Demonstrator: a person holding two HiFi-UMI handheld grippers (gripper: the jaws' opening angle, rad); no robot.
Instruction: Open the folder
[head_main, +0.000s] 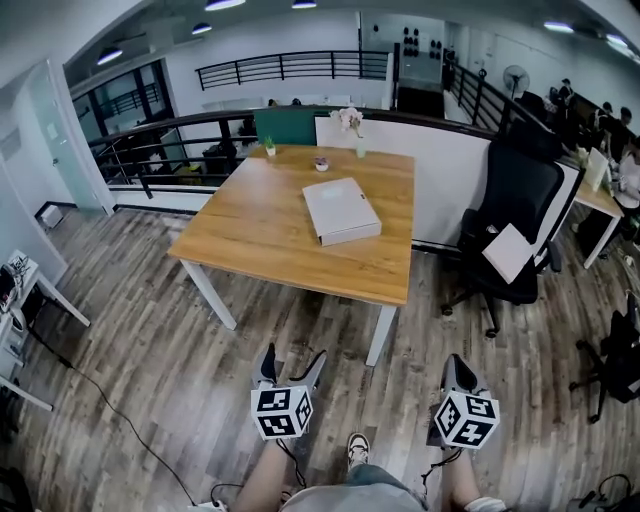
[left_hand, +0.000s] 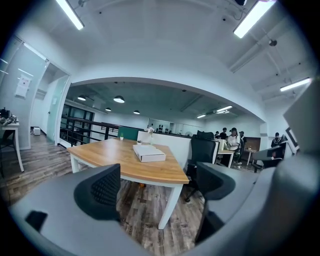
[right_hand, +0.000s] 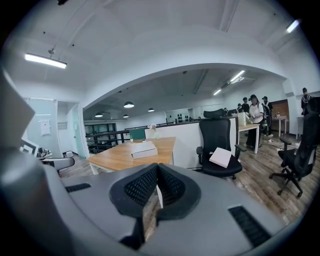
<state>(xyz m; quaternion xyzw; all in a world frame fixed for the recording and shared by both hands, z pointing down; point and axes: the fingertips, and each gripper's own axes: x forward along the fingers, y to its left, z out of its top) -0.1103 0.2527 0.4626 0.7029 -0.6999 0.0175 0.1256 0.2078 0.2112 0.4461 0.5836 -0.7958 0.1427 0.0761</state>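
Observation:
A shut white folder (head_main: 341, 210) lies flat on the wooden table (head_main: 250, 240), right of centre; it also appears far off in the left gripper view as the folder (left_hand: 149, 152) and in the right gripper view as the folder (right_hand: 144, 150). Both grippers hang low over the wood floor, well short of the table, by the person's legs. My left gripper (head_main: 293, 358) is open, its pads wide apart around empty air (left_hand: 157, 187). My right gripper (head_main: 458, 368) is shut, pads pressed together on nothing (right_hand: 157, 182).
A black office chair (head_main: 520, 190) with a white pad (head_main: 510, 252) on its seat stands right of the table. Small plants and a vase (head_main: 350, 122) sit at the table's far edge before a white partition (head_main: 450, 170). A cable (head_main: 110, 400) runs across the floor.

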